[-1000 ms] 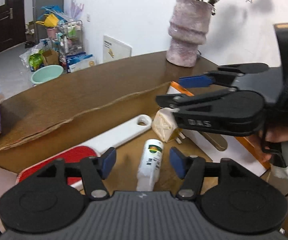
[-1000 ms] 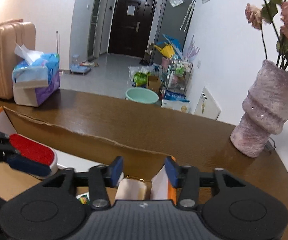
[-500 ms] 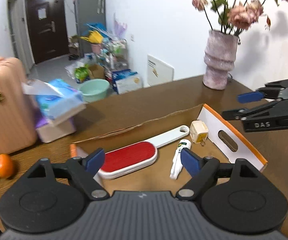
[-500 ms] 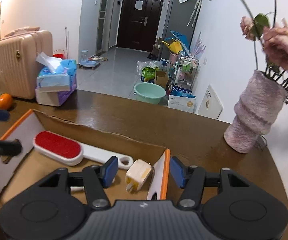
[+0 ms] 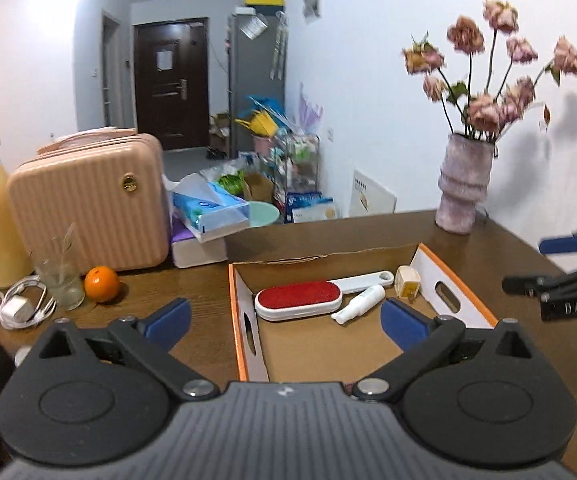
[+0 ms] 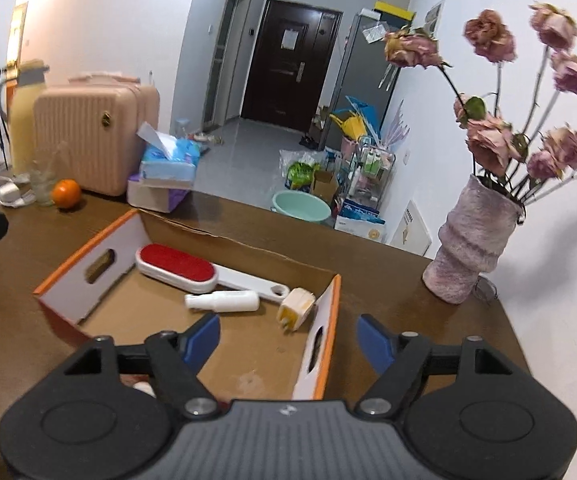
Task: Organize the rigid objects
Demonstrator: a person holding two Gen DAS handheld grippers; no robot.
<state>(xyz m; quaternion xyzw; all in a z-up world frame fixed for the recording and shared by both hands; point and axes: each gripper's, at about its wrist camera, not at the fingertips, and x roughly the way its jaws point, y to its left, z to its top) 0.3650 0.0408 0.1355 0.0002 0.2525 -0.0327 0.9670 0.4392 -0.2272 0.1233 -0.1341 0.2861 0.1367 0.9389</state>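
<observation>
An open cardboard box (image 5: 244, 320) with orange-edged flaps sits on the brown table; it also shows in the right wrist view (image 6: 84, 268). Inside lie a red-and-white lint brush (image 5: 300, 300) (image 6: 176, 266), a small white bottle (image 5: 358, 304) (image 6: 224, 301) and a cream plug adapter (image 5: 407, 282) (image 6: 296, 306). My left gripper (image 5: 286, 320) is open and empty, raised above the box's near side. My right gripper (image 6: 288, 338) is open and empty above the box's right flap; it shows at the right edge of the left wrist view (image 5: 560, 272).
A pink vase of dried roses (image 5: 464, 188) (image 6: 472, 236) stands at the table's back right. On the left are a pink suitcase (image 5: 88, 208), tissue packs (image 5: 204, 216), an orange (image 5: 102, 278), a small glass (image 5: 62, 284) and a white charger with cable (image 5: 18, 308).
Both grippers have pulled back and up from the box and opened wider. The right gripper let go of the plug adapter, which now lies in the box.
</observation>
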